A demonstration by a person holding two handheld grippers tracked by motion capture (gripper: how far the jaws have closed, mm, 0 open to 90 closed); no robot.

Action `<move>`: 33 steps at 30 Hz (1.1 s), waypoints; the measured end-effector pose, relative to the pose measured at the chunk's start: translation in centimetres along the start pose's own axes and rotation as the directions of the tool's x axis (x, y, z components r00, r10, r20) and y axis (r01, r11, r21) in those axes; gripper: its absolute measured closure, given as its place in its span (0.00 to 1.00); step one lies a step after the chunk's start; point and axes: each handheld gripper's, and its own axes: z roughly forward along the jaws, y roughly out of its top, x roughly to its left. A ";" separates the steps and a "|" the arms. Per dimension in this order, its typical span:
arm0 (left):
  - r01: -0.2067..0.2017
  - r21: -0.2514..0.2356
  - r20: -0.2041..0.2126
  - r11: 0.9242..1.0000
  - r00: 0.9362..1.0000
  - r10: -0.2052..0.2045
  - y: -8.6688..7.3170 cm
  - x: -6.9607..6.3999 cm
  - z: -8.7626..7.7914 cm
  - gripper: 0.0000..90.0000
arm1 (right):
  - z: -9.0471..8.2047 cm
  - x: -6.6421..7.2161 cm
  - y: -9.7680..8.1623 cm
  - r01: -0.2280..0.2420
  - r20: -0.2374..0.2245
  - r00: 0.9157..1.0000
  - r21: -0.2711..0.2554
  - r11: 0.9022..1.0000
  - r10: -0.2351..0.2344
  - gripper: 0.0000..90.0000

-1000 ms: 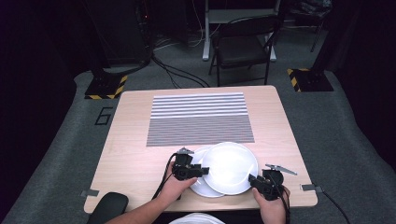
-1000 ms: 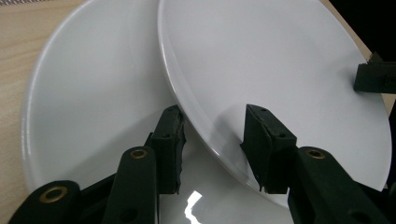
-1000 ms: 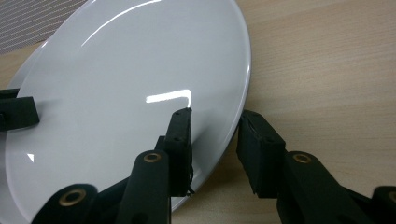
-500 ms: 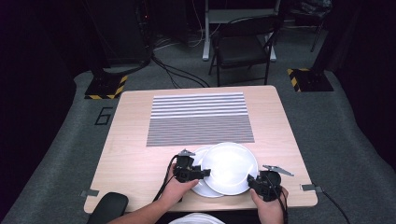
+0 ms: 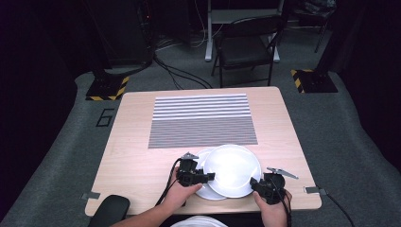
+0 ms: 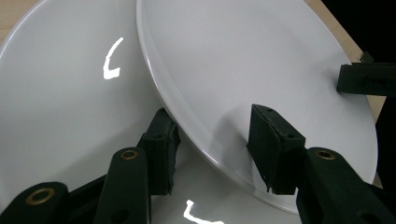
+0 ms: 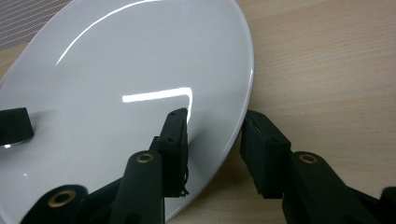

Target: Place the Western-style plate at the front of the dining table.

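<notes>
With both hand-held grippers straddling the upper plate [image 5: 232, 170], left hand-held gripper [image 6: 212, 140] just opening, right hand-held gripper [image 7: 212, 140] barely gapped, it could slide off the lower plate [image 6: 60, 107] onto the tabletop [image 5: 132, 156].

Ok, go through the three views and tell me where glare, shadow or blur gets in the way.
High view: the upper plate is blown out to near-flat white, and the room beyond the table falls into darkness. Left gripper view: sharp curved highlights on the lower plate, with a soft shadow under the upper plate's rim. Right gripper view: a bright angular reflection on the plate, and the near jaws look slightly soft.
</notes>
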 end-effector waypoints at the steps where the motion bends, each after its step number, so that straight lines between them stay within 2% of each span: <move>1: -0.001 0.002 -0.001 1.000 1.000 0.001 0.0 0.0 0.0 0.59 | 0.0 0.0 0.0 -0.002 0.002 1.000 -0.001 1.000 0.002 0.67; 9: 0.003 0.006 -0.010 1.000 1.000 -0.003 0.2 0.2 -0.1 0.59 | -0.2 0.1 -0.2 -0.018 -0.009 1.000 -0.012 1.000 0.018 0.69; 15: 0.002 -0.006 -0.025 1.000 1.000 -0.002 0.3 0.4 -0.3 0.59 | -0.2 0.3 -0.3 -0.012 -0.023 1.000 -0.013 1.000 0.012 0.69; 22: -0.007 -0.017 -0.032 1.000 0.999 0.007 0.5 0.4 -0.6 0.59 | -0.3 0.8 -0.3 -0.015 -0.009 1.000 -0.024 1.000 0.015 0.68; 33: 0.020 -0.052 -0.047 0.998 0.999 -0.022 0.8 0.6 -1.4 0.60 | -0.5 1.8 0.0 -0.001 -0.003 1.000 -0.040 0.999 0.000 0.67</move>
